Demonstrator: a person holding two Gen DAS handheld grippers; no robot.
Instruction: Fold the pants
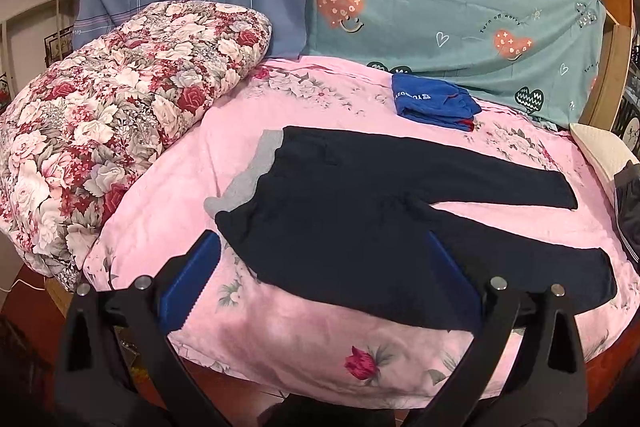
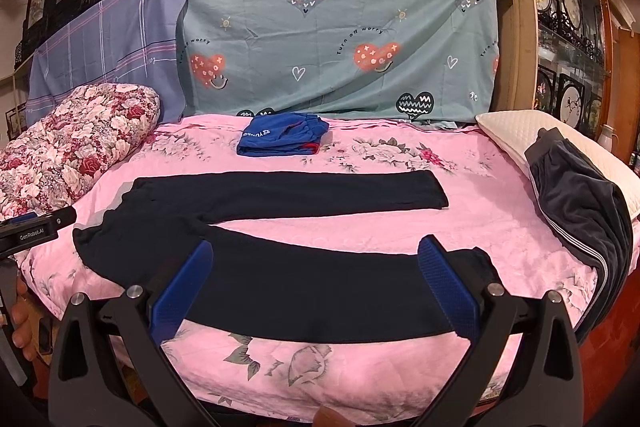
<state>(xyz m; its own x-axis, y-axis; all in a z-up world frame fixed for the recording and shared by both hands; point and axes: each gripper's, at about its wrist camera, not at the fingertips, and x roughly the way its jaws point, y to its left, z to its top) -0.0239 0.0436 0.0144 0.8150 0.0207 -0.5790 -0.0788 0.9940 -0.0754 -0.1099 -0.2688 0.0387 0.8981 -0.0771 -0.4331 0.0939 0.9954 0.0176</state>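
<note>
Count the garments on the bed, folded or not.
3. Black pants spread flat mid-bed, legs apart. Folded blue garment behind them near the green sheet. Dark striped garment draped over the white pillow at the right. More may lie out of view.

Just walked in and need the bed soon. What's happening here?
A person holding a tool in each hand is about to fold the dark pants, which lie spread flat on the pink blanket with both legs apart. The left tool and right tool are both open, poised at the near edge, gripping nothing. A folded blue garment sits behind, and a grey garment lies on the pillow.
</note>
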